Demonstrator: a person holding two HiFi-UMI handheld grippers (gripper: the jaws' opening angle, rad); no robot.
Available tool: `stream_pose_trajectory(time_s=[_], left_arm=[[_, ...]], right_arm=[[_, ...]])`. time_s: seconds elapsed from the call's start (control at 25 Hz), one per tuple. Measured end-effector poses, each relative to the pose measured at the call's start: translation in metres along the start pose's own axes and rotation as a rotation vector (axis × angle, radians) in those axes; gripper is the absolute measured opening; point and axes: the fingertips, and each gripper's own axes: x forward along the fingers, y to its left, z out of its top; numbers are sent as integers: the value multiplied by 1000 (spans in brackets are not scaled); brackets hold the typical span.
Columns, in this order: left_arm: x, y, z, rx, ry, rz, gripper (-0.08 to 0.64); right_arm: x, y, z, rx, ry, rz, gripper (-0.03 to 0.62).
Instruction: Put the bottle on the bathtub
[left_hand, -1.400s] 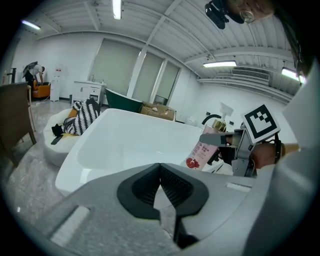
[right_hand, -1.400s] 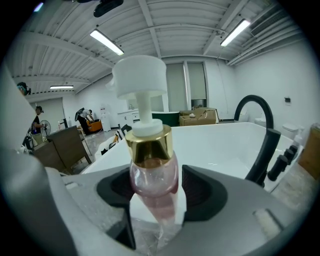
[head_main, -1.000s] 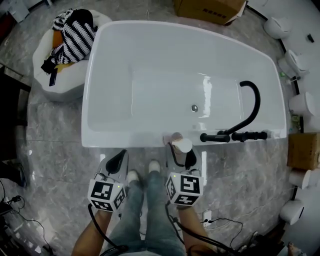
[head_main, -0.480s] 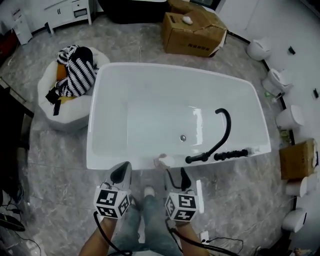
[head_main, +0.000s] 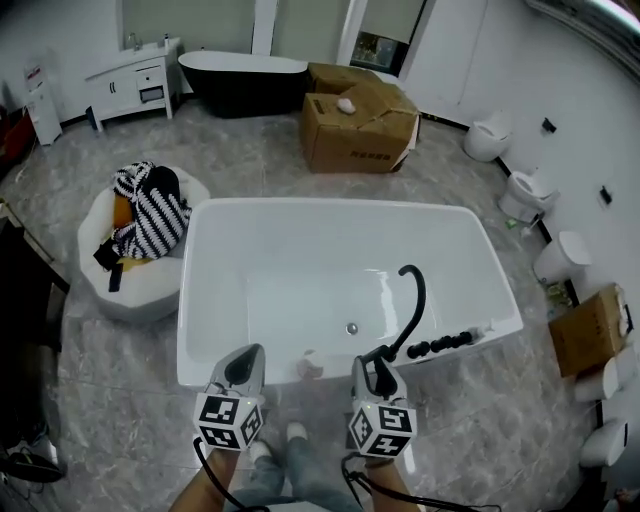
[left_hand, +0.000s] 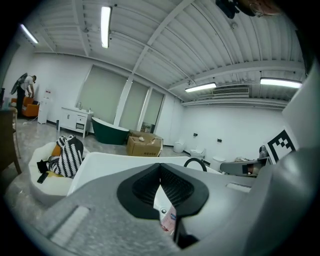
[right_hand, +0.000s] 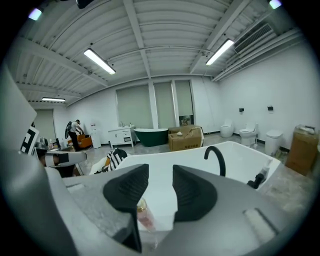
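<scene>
The bottle (head_main: 311, 364) stands on the near rim of the tub (head_main: 330, 206), between the closed, empty left gripper (head_main: 243, 362) and the right gripper (head_main: 377, 372), whose empty jaws have just been closing yet stand apart; a sideways brush from either may tip it off the rim.

We found the bathtub (head_main: 192, 300) basin wide open from its left wall across to the drain. On the near rim the bottle (head_main: 310, 365) stood in the way (small and pale), and right of it the black faucet (head_main: 416, 300) arched up, its handles (head_main: 445, 343) crowding that rim.
</scene>
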Motion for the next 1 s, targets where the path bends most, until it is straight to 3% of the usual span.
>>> stream_pose_trajectory(time_s=[0.6,1.0], left_arm=[[13,1,98,109,-177,17,8],[19,0,118,114,-222,23,8]], right_arm=[[-34,-66,98,-80,-202,-180,23],[-50,-86,122,-67,-250,-204,3]])
